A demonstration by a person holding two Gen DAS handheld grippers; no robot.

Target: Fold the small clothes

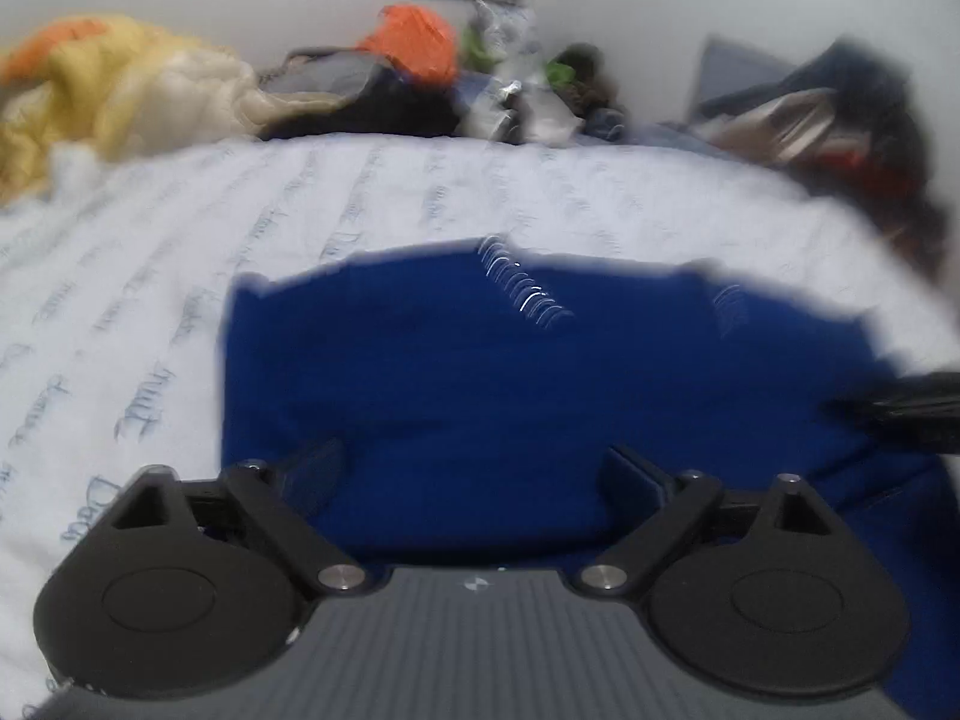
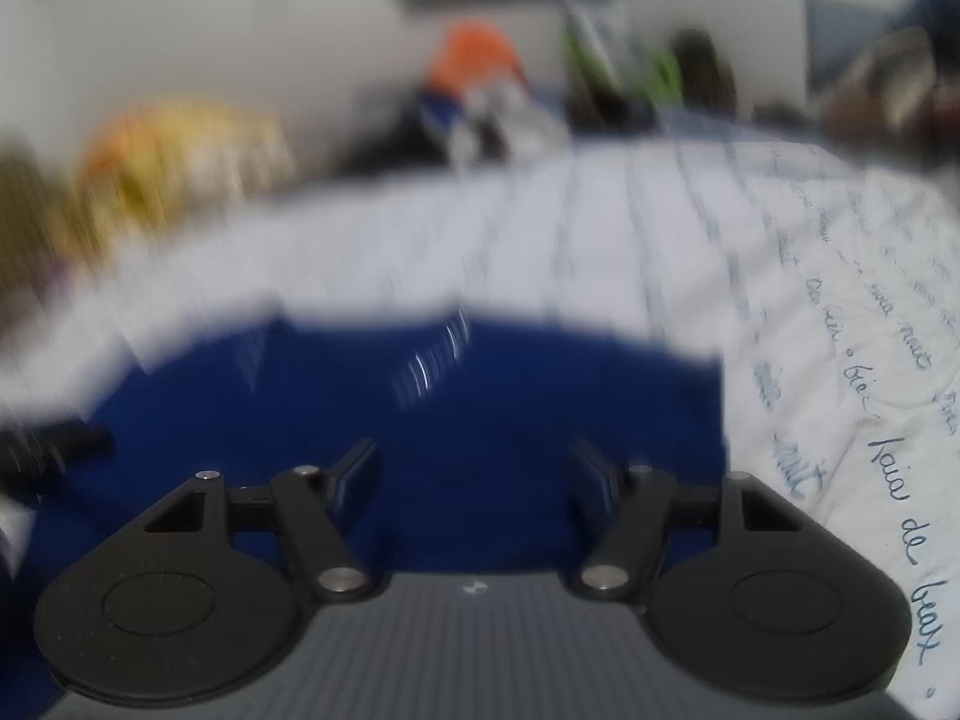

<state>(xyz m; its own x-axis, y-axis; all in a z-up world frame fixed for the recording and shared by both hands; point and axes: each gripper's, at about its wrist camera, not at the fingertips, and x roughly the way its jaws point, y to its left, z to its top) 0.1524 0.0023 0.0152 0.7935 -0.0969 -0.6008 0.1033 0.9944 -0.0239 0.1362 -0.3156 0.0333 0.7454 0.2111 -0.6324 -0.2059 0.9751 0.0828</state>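
Nearest, the left tongs (image 1: 474, 468) and the right tongs (image 2: 474, 471) both stand spread wide with nothing between their fingers, poised low over the deep blue cloth garment (image 1: 540, 372). It lies spread on the white bed sheet printed with blue handwriting (image 1: 180, 276), its far edge fairly straight. Blur hides whether any fold is made; I judge the folding barely begun. Beyond, a jumbled heap of yellow, orange and dark clothes (image 1: 414, 48) waits against the wall.

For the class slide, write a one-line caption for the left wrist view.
Open left tongs poised over a blue garment spread on a script-printed white sheet.
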